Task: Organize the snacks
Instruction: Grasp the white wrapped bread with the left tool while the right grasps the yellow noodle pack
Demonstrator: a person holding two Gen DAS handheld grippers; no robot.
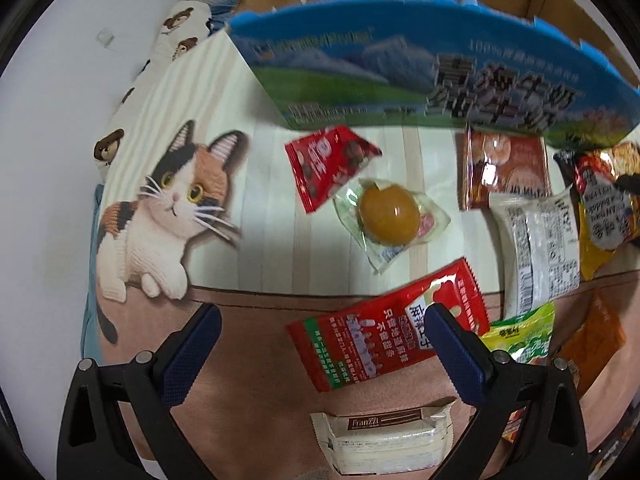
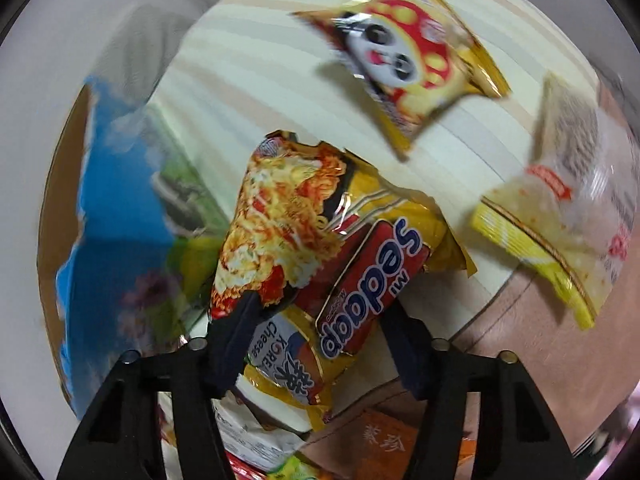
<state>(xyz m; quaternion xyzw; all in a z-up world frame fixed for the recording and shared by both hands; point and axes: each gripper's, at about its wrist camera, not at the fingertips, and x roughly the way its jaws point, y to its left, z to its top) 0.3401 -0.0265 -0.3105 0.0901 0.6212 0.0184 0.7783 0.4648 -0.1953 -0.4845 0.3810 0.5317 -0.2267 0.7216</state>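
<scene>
In the left wrist view my left gripper (image 1: 322, 334) stands open, pointing steeply down over a red snack packet (image 1: 372, 332); its right finger overlaps the packet's right end. Nothing is gripped. A cream Franzzi wafer pack (image 1: 384, 444) lies just below it. In the right wrist view my right gripper (image 2: 320, 340) is shut on a yellow-and-red Mi Sedaap noodle packet (image 2: 352, 264), both pads against its crumpled lower part. A blue-and-green milk carton box (image 1: 400, 76) stands at the back, and shows again as the box (image 2: 120, 200) left of the noodles.
Loose snacks lie on a cat-print cloth (image 1: 168, 208): a packed brown egg (image 1: 390, 216), a small red packet (image 1: 328, 164), a brown packet (image 1: 504, 168), a white packet (image 1: 536, 248). A panda packet (image 2: 404, 56) and a yellow-white packet (image 2: 548, 236) lie beyond the noodles.
</scene>
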